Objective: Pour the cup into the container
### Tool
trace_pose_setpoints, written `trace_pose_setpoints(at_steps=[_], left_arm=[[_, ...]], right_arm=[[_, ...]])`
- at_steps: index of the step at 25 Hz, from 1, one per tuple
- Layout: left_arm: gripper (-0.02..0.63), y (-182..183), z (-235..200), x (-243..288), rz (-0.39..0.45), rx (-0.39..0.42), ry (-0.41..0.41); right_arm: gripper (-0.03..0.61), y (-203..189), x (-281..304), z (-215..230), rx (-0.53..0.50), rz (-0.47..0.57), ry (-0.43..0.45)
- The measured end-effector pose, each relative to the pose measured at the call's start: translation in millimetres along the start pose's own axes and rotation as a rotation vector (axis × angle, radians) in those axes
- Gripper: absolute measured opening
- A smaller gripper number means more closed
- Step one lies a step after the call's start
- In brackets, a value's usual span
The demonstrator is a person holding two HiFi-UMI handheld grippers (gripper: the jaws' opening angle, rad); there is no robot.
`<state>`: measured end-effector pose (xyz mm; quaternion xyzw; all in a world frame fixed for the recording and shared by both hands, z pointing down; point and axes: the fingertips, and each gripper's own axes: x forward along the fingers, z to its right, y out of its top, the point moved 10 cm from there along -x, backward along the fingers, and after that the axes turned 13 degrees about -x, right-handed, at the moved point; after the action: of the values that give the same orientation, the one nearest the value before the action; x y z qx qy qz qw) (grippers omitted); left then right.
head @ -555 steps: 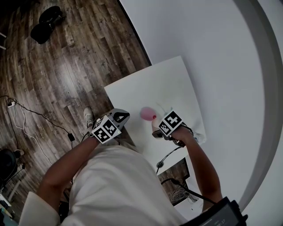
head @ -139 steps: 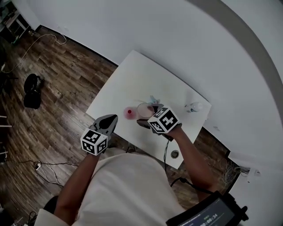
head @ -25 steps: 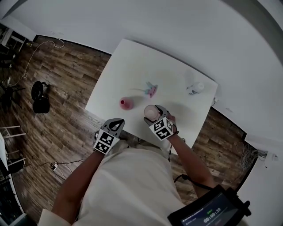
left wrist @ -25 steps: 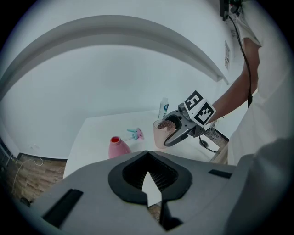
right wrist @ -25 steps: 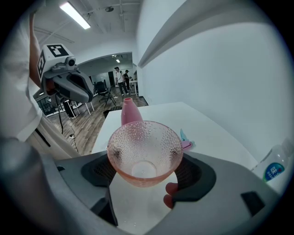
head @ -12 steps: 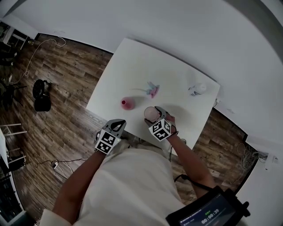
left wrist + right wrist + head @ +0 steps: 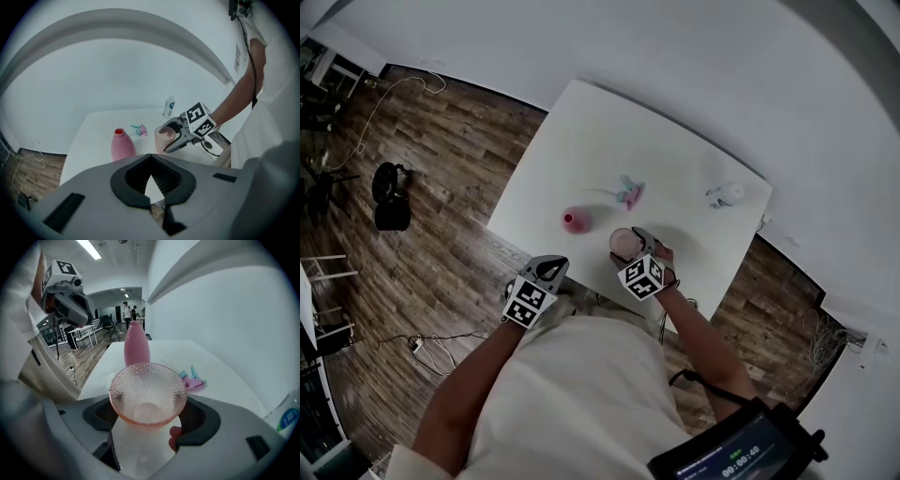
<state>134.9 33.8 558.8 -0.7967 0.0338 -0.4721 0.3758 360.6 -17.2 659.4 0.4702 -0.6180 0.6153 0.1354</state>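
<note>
Hanging just off the white square table's [image 7: 581, 131] near edge, the left gripper [image 7: 547, 268] has its jaws pressed together with nothing between them. Beside it, over the near edge strip, the right gripper [image 7: 634, 249] is clamped on the dimpled, translucent pink cup [image 7: 623, 243], which stands upright; whether its base touches the top I cannot tell. The tall pink bottle-shaped container [image 7: 574, 220] stands just to the cup's left and slightly farther in, apart from it. Beyond lies a small pink-and-teal plastic piece [image 7: 628, 192], with bare tabletop all round. A small clear bottle [image 7: 727, 195] sits at the far right corner. Wood-plank floor [image 7: 441, 187] opens to the left; a white wall [image 7: 675, 47] closes the far side.
</note>
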Motion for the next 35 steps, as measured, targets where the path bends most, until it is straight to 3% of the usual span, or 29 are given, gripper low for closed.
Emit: trace_pose_setpoints(at_steps=[8, 17, 22, 24, 27, 35], left_arm=[[0.009, 0, -13, -4, 0.016, -0.049, 0.009], [0.012, -4, -32, -6, 0.127, -0.156, 0.004], [0.046, -4, -25, -70, 0.198, -0.227, 0.023], [0.053, -5, -23, -87, 0.241, -0.259, 0.043], [0.054, -6, -31, -106, 0.314, -0.293, 0.089], [0.054, 10, -44, -194, 0.508, -0.305, 0.226]], right_arm=[[0.374, 0, 0, 1, 0.017, 0.001, -0.006], [0.489, -7, -16, 7, 0.106, 0.068, 0.001], [0.499, 43, -79, 11, 0.054, 0.167, -0.097], [0.499, 74, -103, 15, 0.008, 0.232, -0.157], [0.494, 128, -115, 21, -0.053, 0.321, -0.172], [0.329, 259, -126, -4, -0.065, 0.514, -0.176]])
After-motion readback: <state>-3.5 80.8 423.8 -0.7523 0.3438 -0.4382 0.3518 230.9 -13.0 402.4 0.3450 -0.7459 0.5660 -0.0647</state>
